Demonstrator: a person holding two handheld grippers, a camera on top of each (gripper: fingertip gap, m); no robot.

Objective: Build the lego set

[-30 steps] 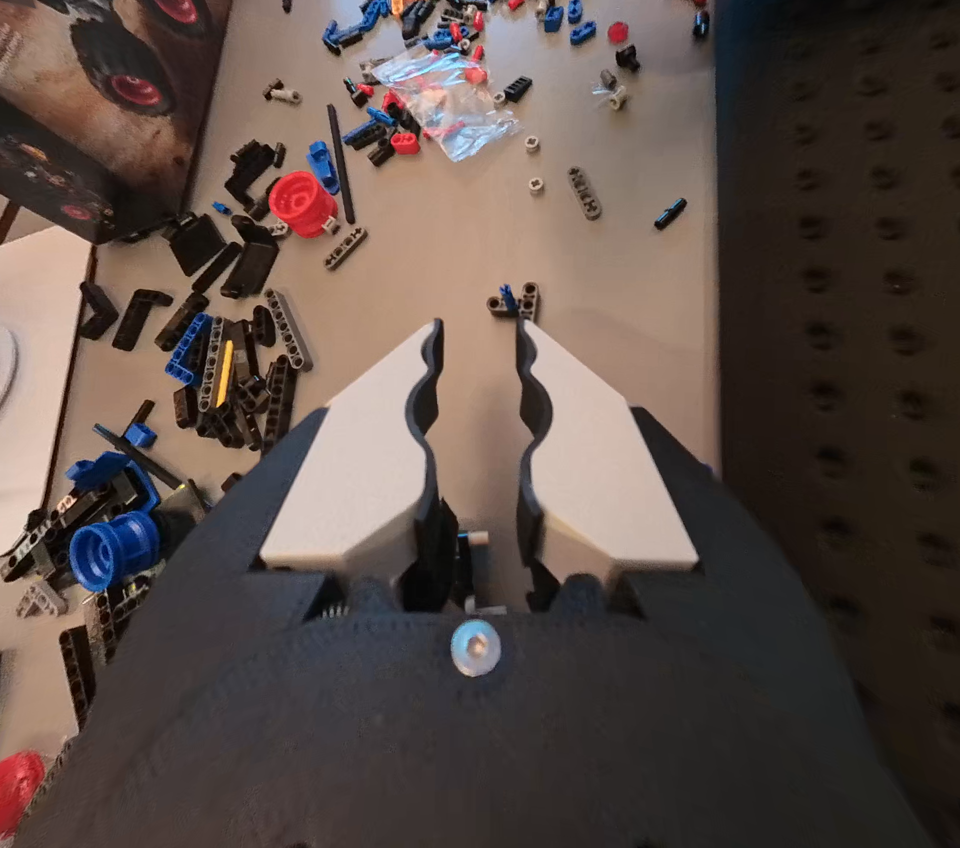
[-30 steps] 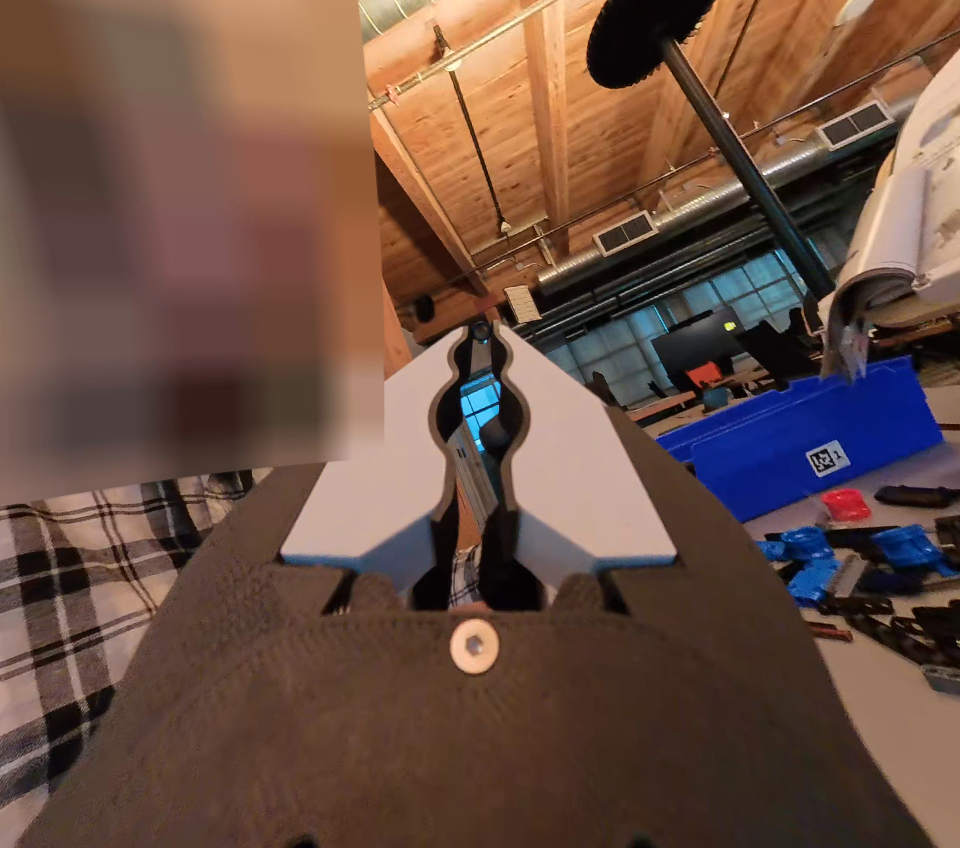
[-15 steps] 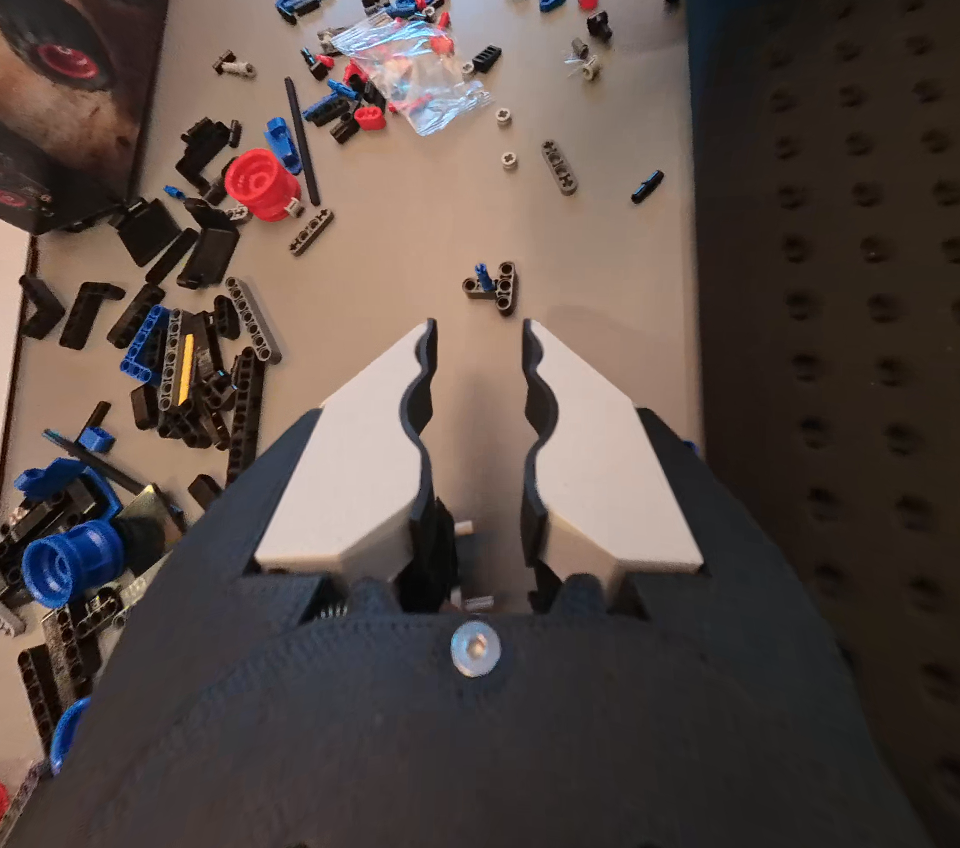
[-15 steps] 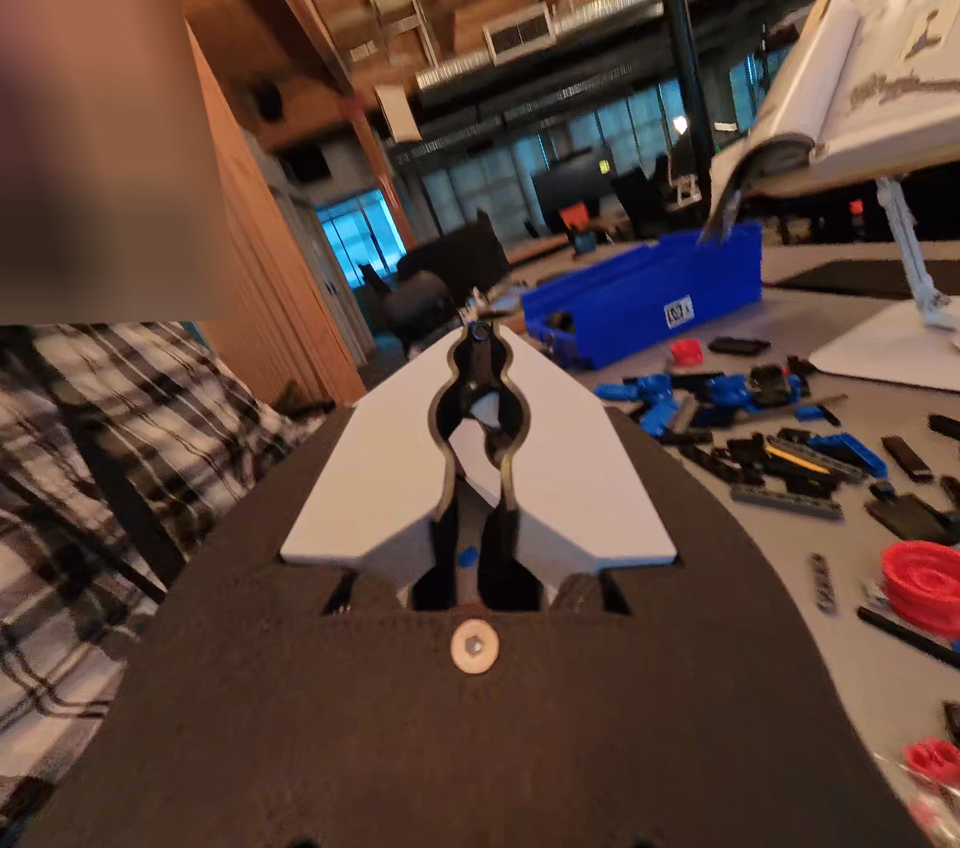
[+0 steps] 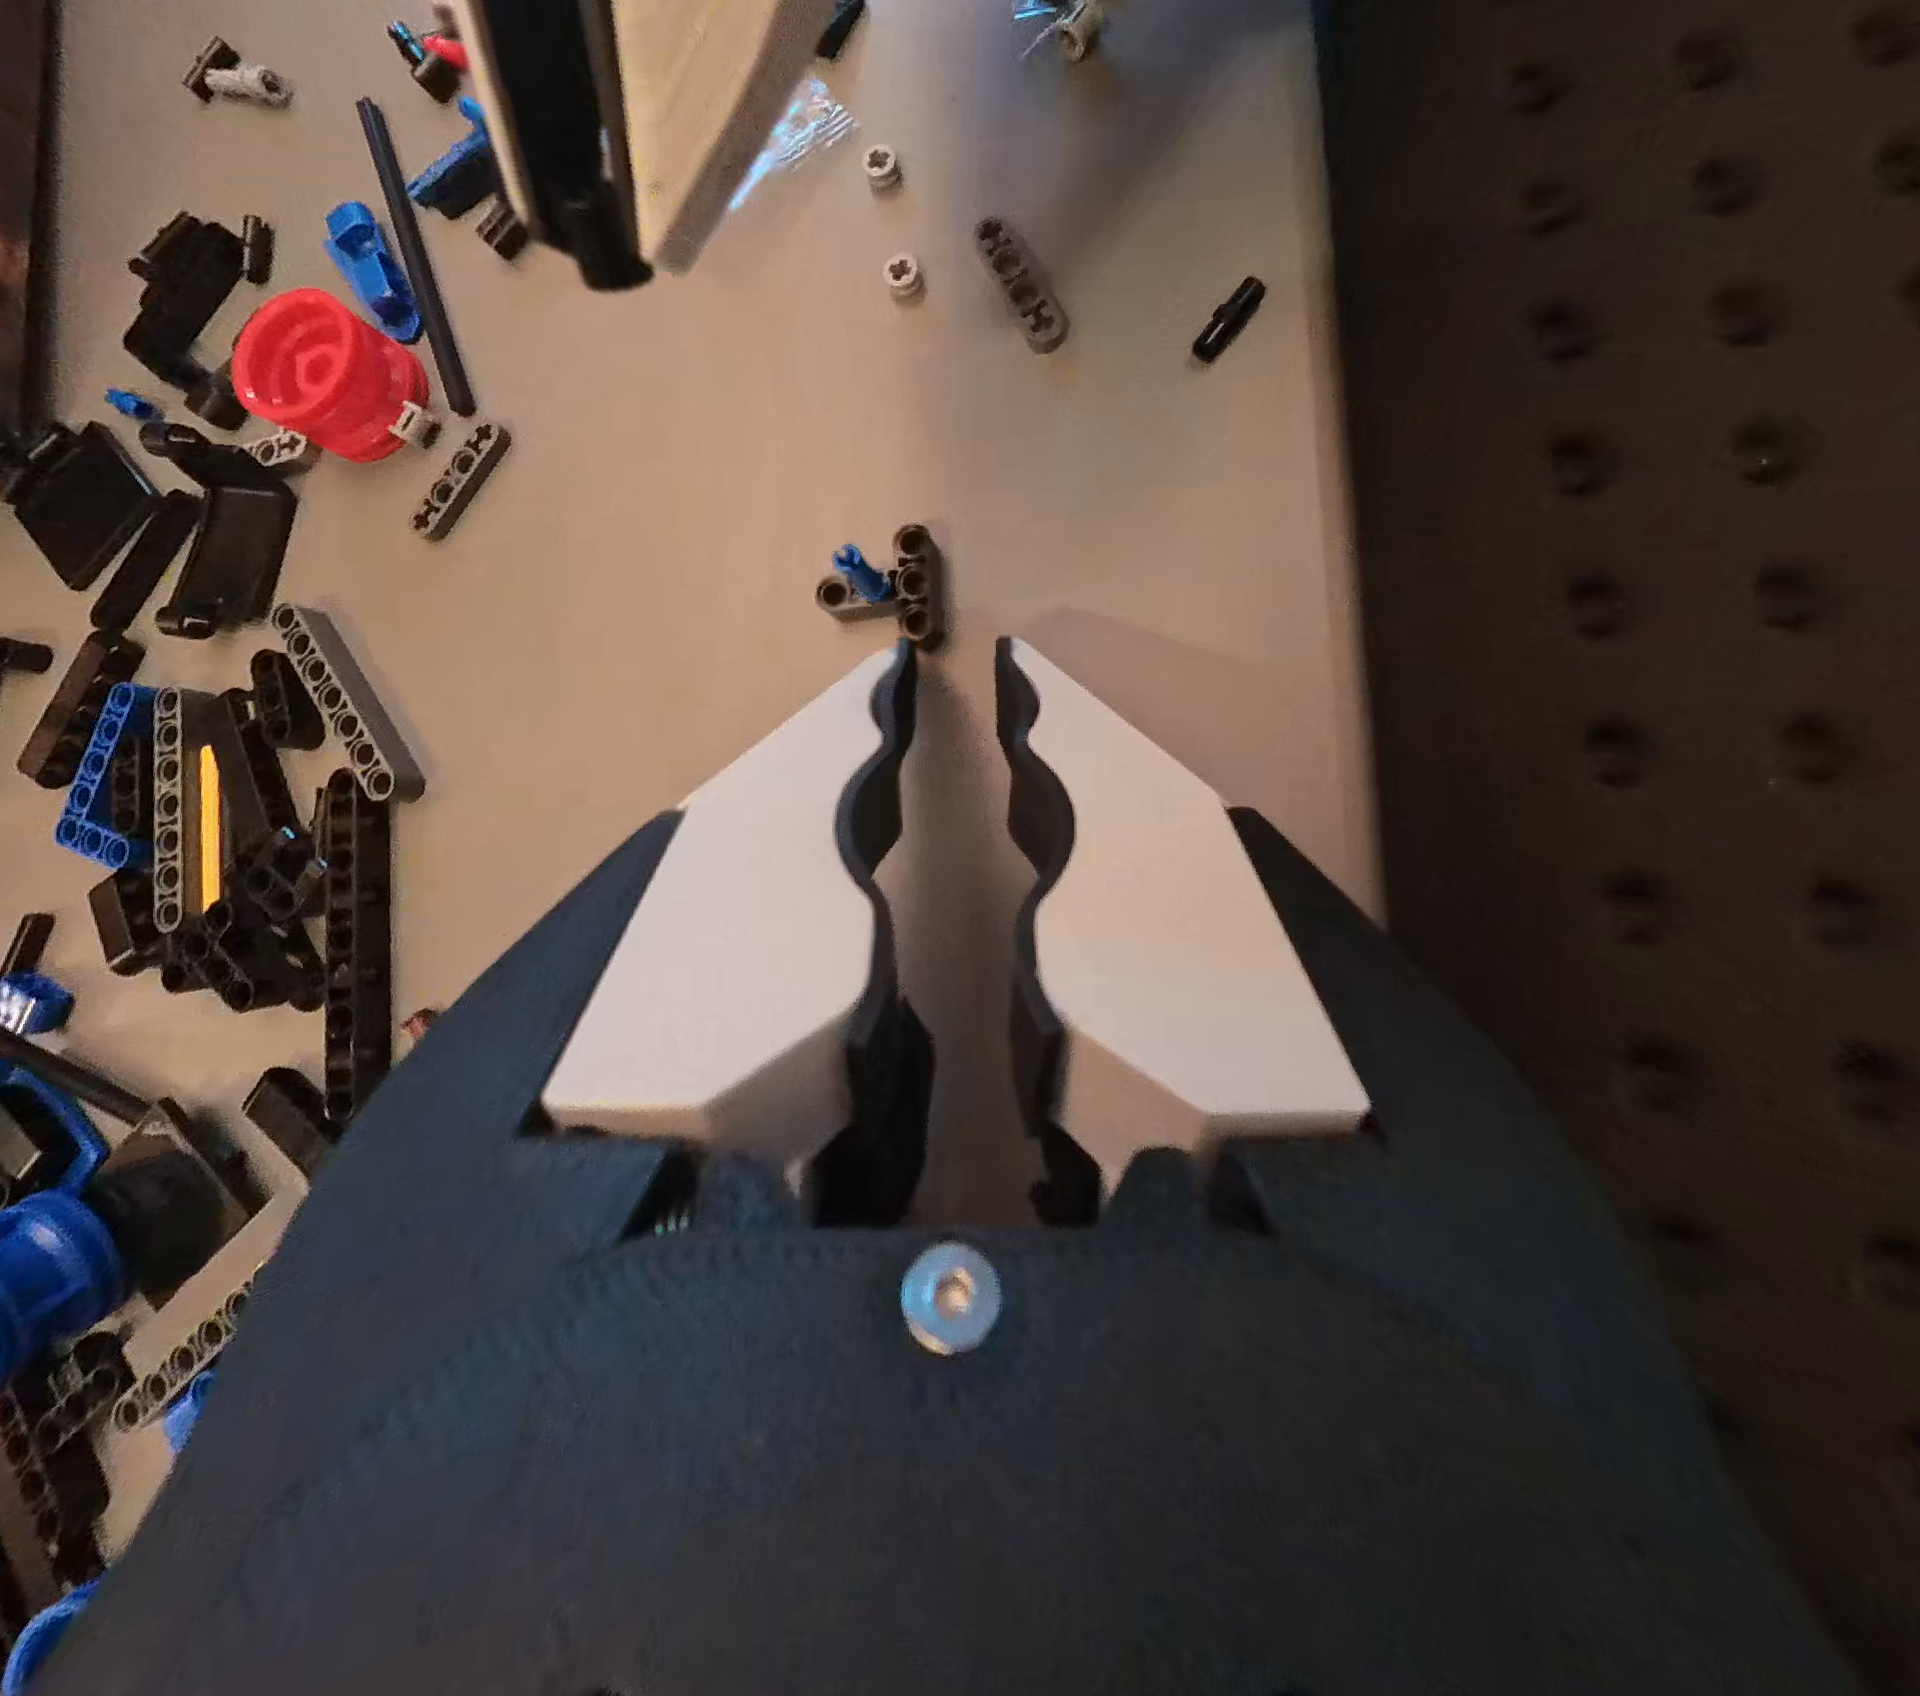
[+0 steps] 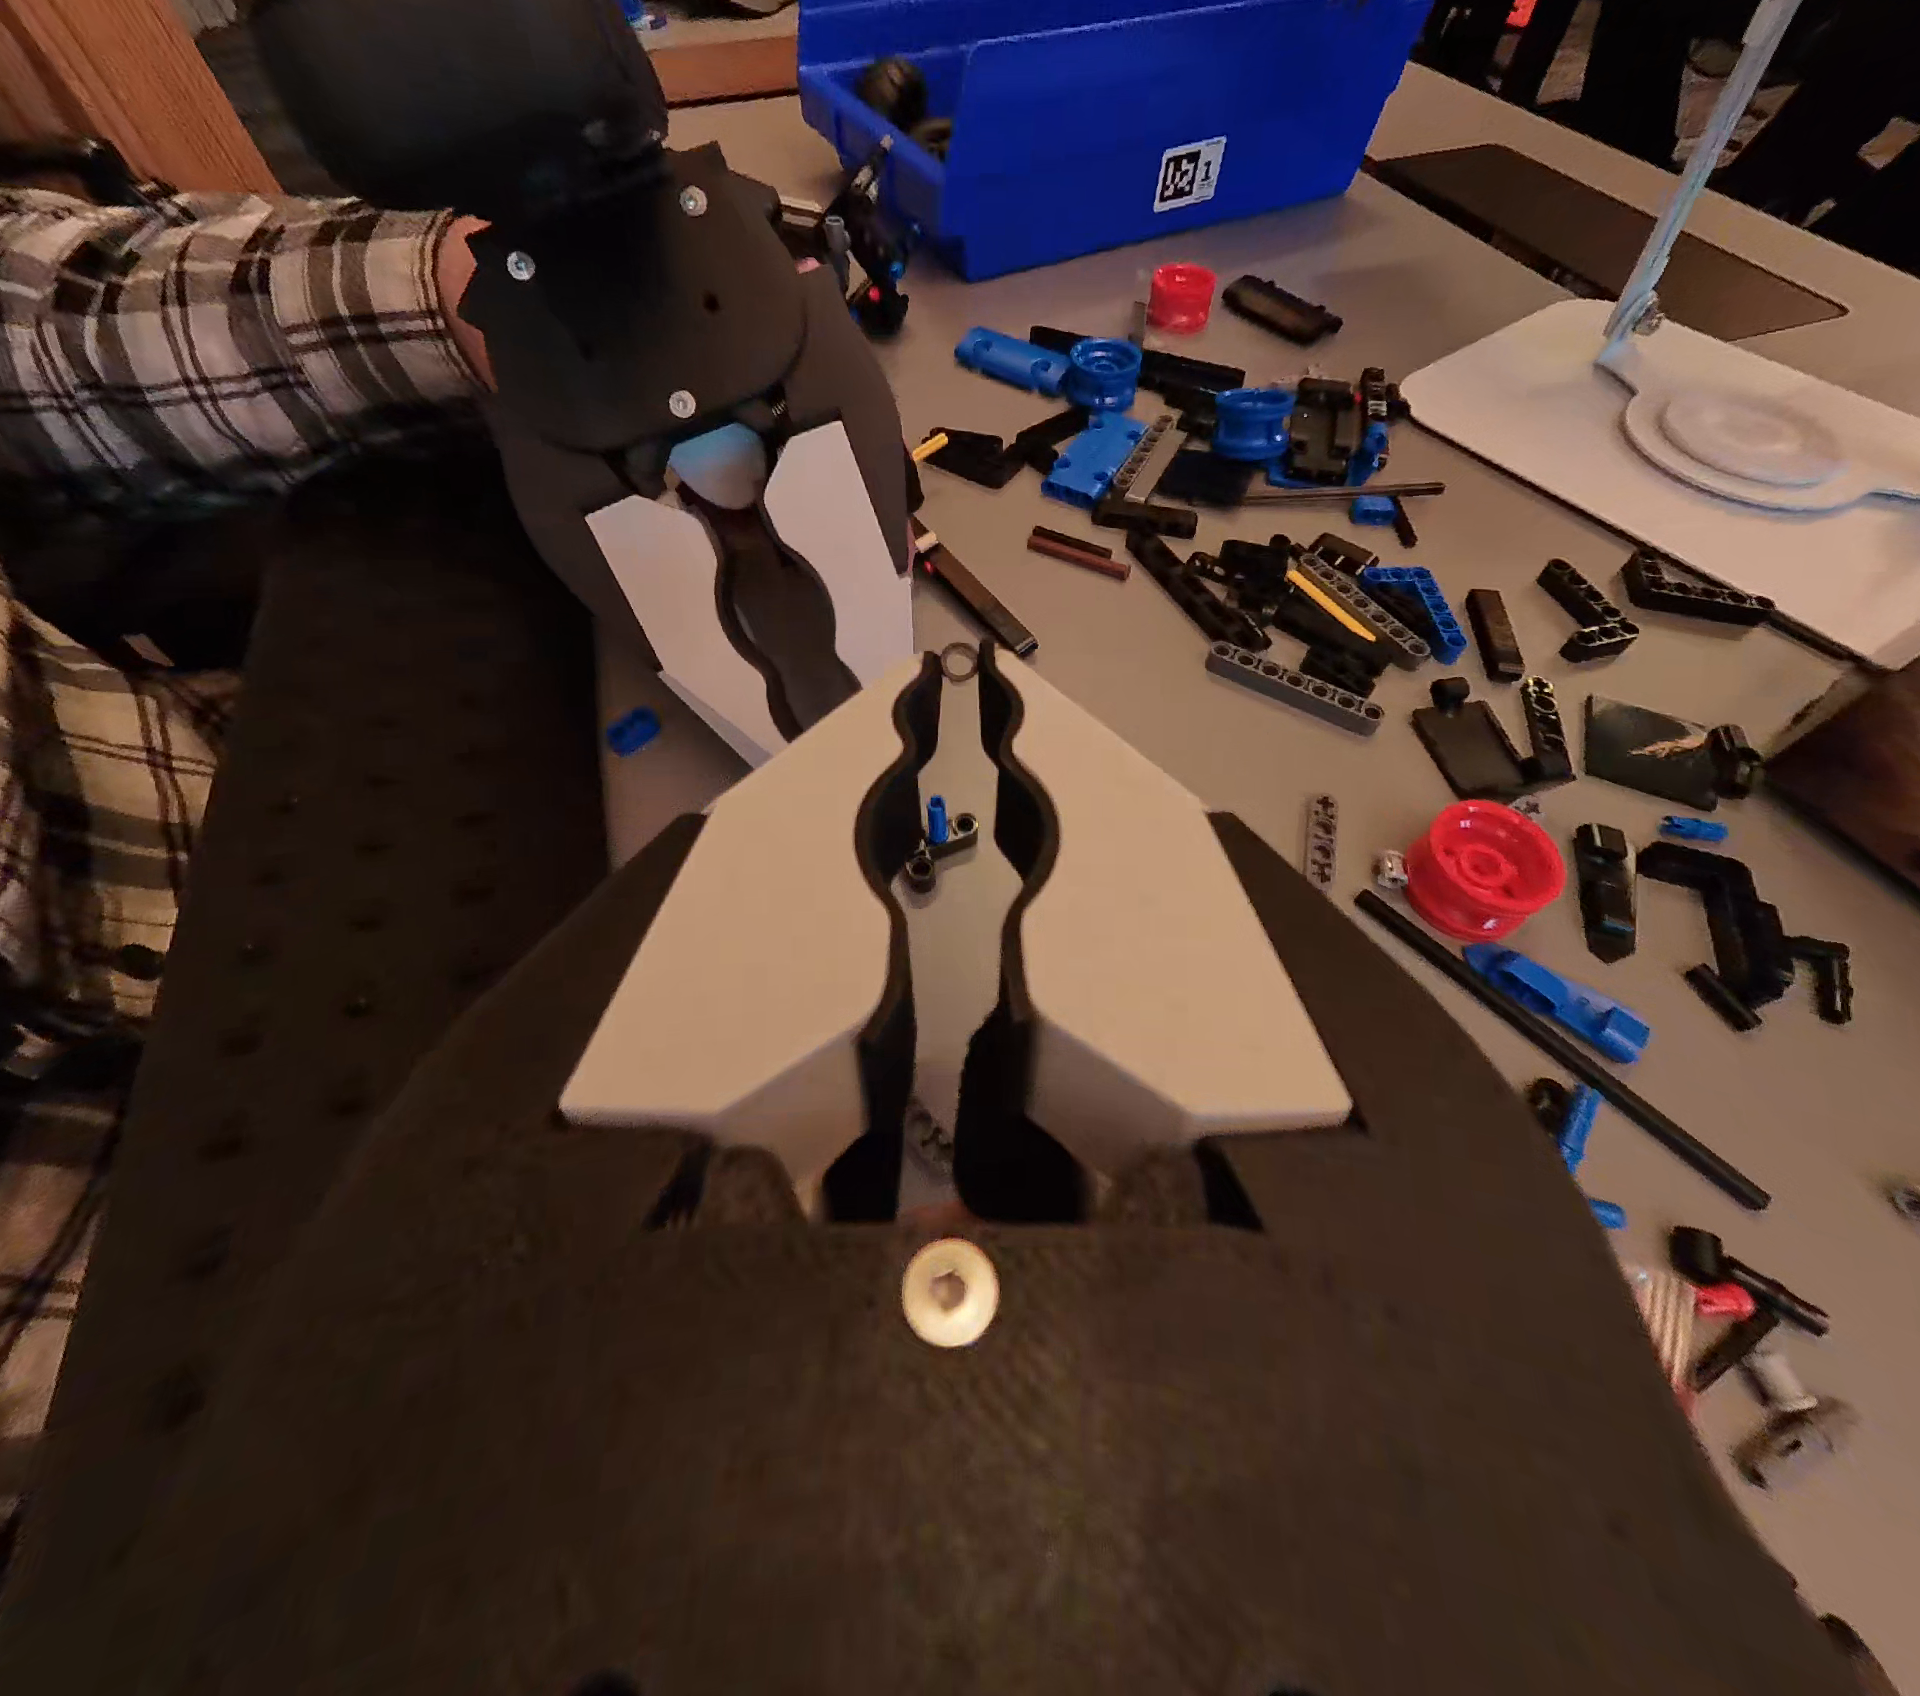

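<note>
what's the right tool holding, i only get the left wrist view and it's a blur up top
observer: a small dark ring, pinched at the tips of the right tool
operator: what's it lined up with
observer: from its own camera, the black piece with the blue pin shows between its fingers, lying on the table below the ring
operator: anything beyond the loose parts
observer: a blue bin stands on the table behind them, on the far side from the right tool
</note>
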